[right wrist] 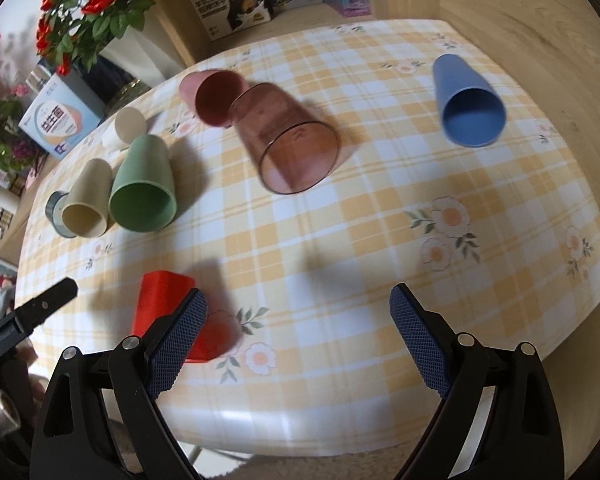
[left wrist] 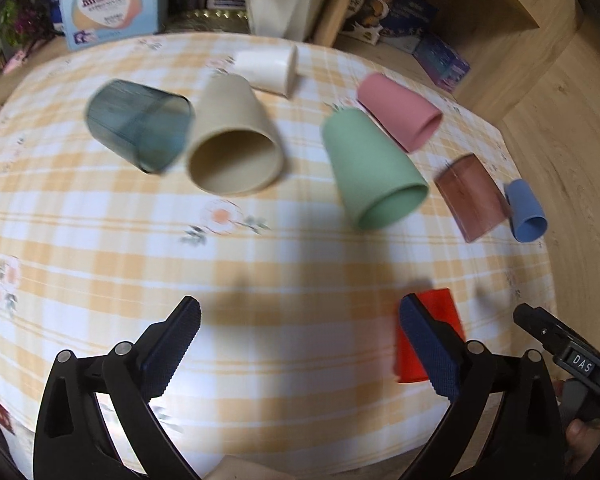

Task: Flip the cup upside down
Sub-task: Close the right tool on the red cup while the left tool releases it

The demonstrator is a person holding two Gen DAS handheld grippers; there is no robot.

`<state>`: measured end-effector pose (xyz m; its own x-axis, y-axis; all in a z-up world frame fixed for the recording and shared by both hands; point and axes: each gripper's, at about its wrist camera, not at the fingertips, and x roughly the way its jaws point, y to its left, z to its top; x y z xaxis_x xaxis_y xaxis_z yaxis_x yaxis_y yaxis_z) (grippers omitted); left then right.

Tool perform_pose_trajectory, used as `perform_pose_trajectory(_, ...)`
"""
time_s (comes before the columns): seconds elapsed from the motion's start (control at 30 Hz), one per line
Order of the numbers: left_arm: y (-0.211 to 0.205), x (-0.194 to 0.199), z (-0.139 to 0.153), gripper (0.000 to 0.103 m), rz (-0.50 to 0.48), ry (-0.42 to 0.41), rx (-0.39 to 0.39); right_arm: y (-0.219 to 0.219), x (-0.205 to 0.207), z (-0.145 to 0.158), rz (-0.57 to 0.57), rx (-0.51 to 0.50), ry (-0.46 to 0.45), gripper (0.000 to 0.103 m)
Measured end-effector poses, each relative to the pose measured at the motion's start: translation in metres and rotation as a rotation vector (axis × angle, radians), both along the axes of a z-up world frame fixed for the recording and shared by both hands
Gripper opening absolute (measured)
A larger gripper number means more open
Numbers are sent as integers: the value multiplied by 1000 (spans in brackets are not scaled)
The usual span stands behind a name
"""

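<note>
Eight cups stand mouth-down or lie on a counter (right wrist: 340,240) covered with a yellow-and-white checked cloth printed with flowers. The red cup (right wrist: 160,300) is opaque, bright and tapered; it stands near the counter's front edge, partly hidden behind a finger of each hand-held gripper, so its rim and which way up it stands cannot be told for certain.

The left hand-held gripper (left wrist: 300,344) hovers over the front edge with its blue-padded fingers spread wide and nothing between them; the red cup (left wrist: 440,316) sits just behind its right finger. The right hand-held gripper (right wrist: 298,336) is likewise spread and holding nothing, with the red cup just behind its left finger.

Farther back, the green cup (right wrist: 144,184) and the beige cup (right wrist: 86,200) sit side by side toward the counter's left edge, with a dark translucent blue-grey cup (left wrist: 140,128) beyond the beige one. A white cup (left wrist: 266,68) lies on its side near the back edge. A pink cup (right wrist: 212,96) and a translucent brown cup (right wrist: 288,140) are touching or nearly so around the middle of the back half. A blue cup (right wrist: 468,104) sits alone toward the right edge.

Behind the counter are boxes (right wrist: 60,124) and a pot of red flowers (right wrist: 84,12).
</note>
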<state>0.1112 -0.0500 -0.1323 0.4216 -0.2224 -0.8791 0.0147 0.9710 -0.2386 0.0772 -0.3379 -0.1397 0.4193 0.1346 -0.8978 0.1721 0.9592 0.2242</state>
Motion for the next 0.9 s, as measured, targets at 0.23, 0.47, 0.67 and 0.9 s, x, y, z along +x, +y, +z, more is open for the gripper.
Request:
perform_pose_trajectory(0.23, 39, -6, 9, 97, 45, -78, 22, 19, 10, -6, 66, 29, 55, 90)
perform_pose_trajectory(0.47, 74, -17, 9, 97, 77, -117, 24, 39, 29, -14, 117, 99, 140, 89)
perform_pose_trajectory(0.67, 86, -30, 8, 97, 86, -117, 62, 68, 57, -19, 212, 162, 226, 89)
perform_pose_trajectory(0.9, 89, -35, 13, 97, 93, -132, 34, 105, 80, -28, 299, 121, 338, 67)
